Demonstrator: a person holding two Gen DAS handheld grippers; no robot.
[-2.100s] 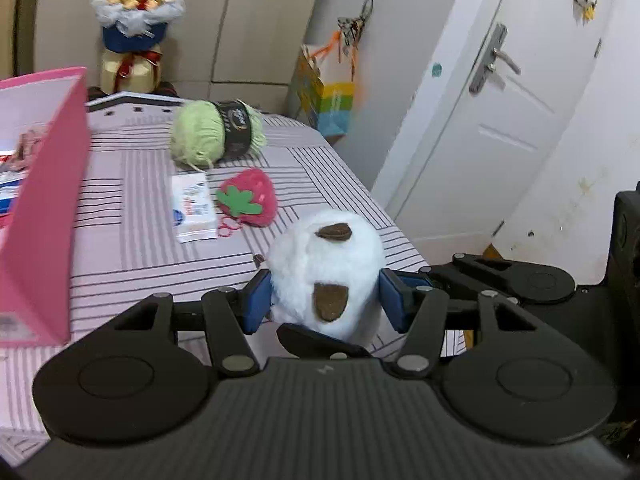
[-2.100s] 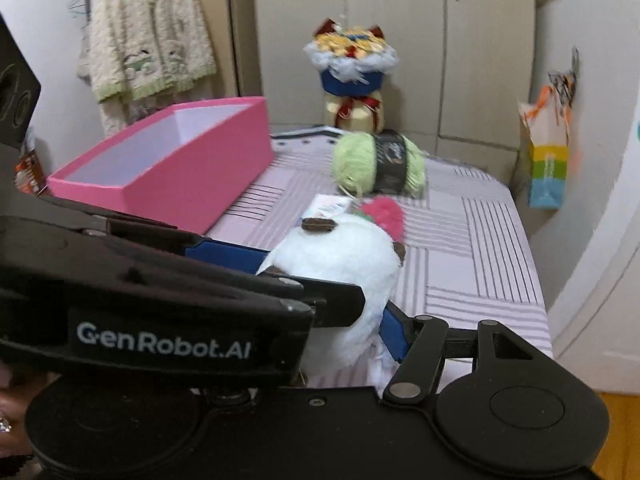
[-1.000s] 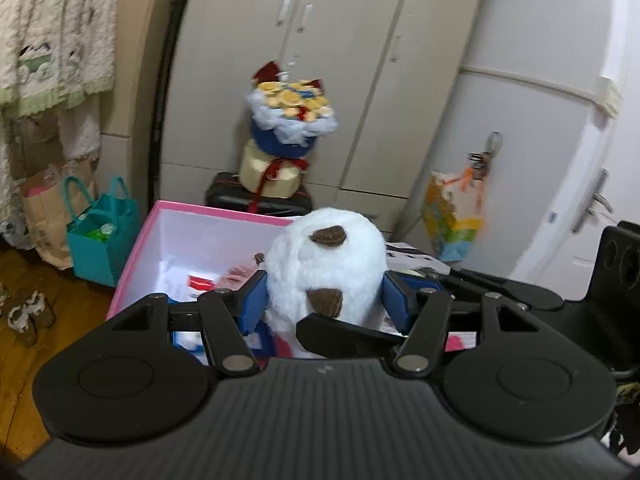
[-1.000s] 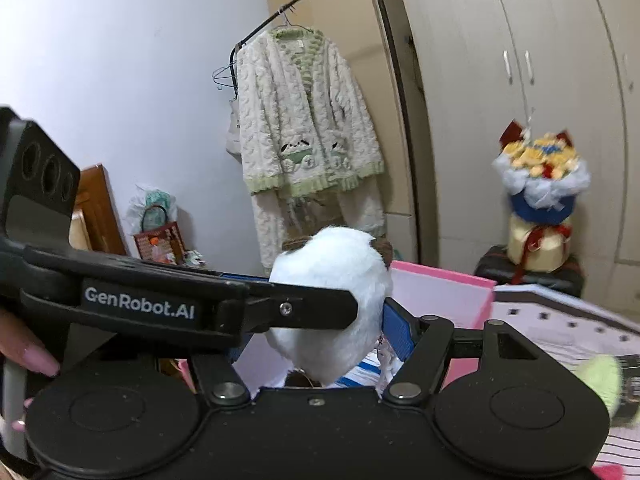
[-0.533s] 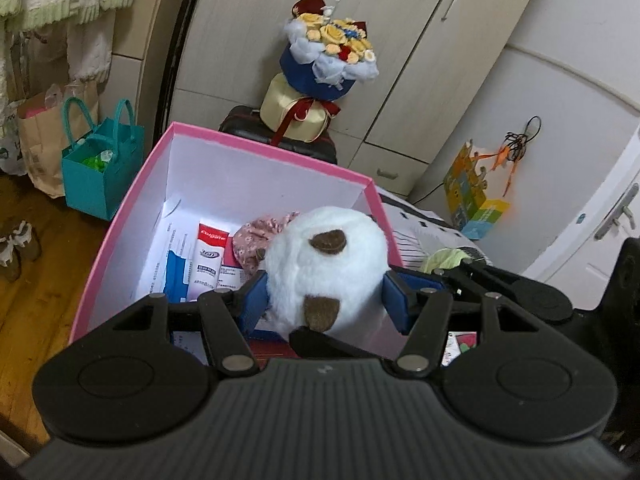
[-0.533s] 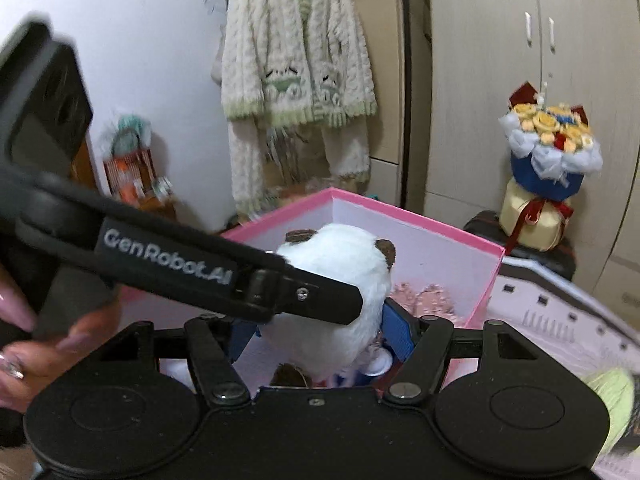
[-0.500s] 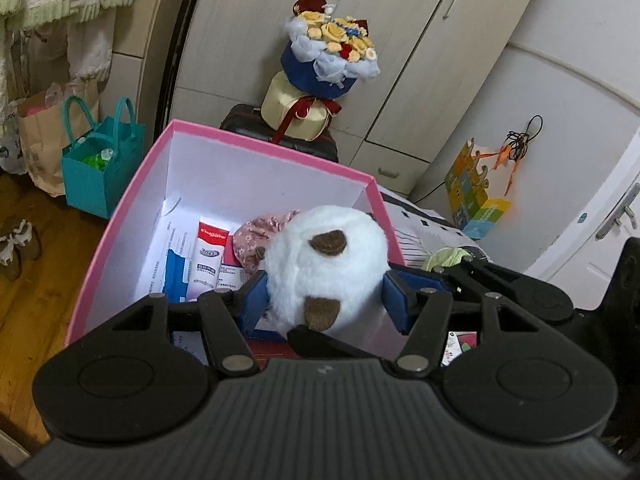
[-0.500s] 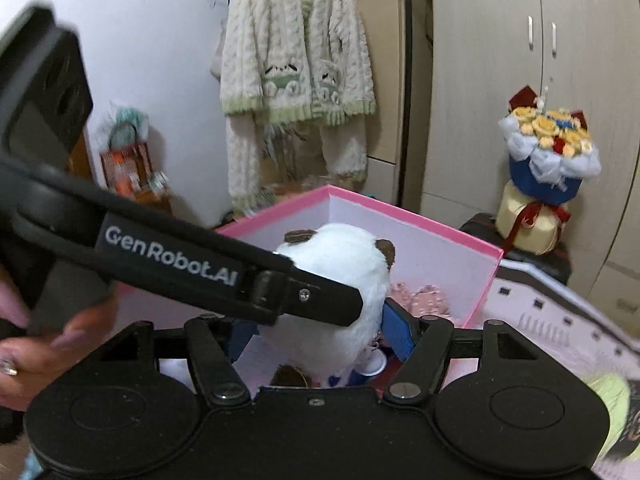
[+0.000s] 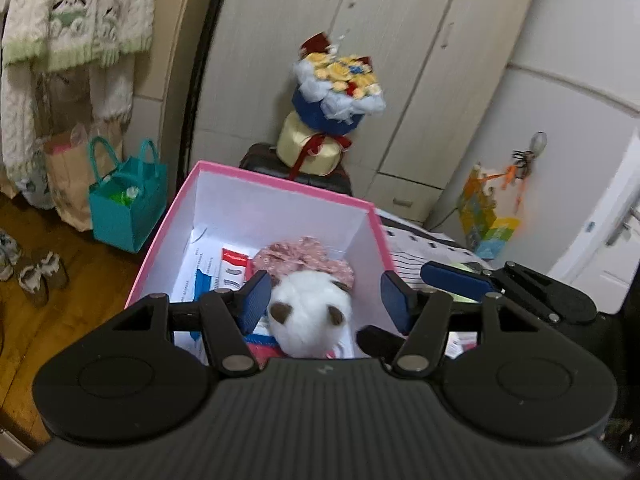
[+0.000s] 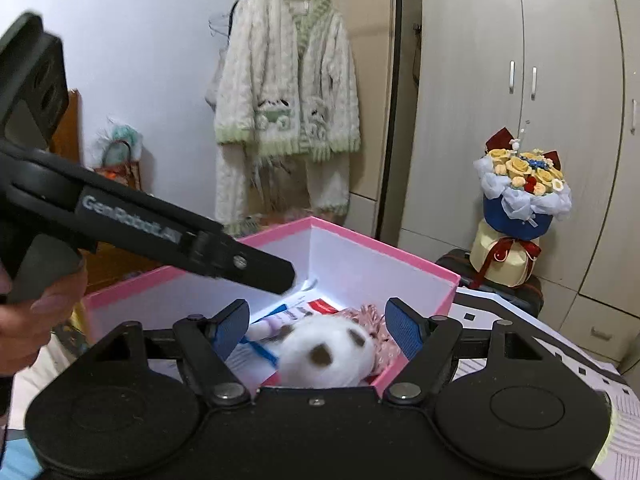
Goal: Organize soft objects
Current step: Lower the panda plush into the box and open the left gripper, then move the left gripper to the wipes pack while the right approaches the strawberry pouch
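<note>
Release step, by the look of it; the left gripper [image 9: 322, 298] stands with its blue pads apart over the pink box [image 9: 276, 184], and the white plush toy [image 9: 310, 318] sits below and between them, clear of the right-hand pad, though whether the left-hand pad brushes its fur I cannot tell; the right gripper [image 10: 316, 328] has its jaws opening, the plush toy [image 10: 330, 354] between them but touched by neither pad; so the toy appears to be in the box, not held; I judge this item placed, and the next move calls for both grippers to lift straight out without snagging the fur, then go for another soft thing.

Farther in, the toy lies against a pink floral cloth piece [image 9: 308, 258], with a red-and-white tube [image 9: 236, 270] and papers on the box floor beside it; the near wall of the box is cut off by both gripper bodies, so whether the toy rests flat on the bottom is hard to tell; a hand [image 10: 36, 316] grips the left tool at the edge of the right view; beyond stand a flower bouquet [image 9: 338, 92] and a hanging cardigan [image 10: 286, 92]; other soft items are not clearly in view.
</note>
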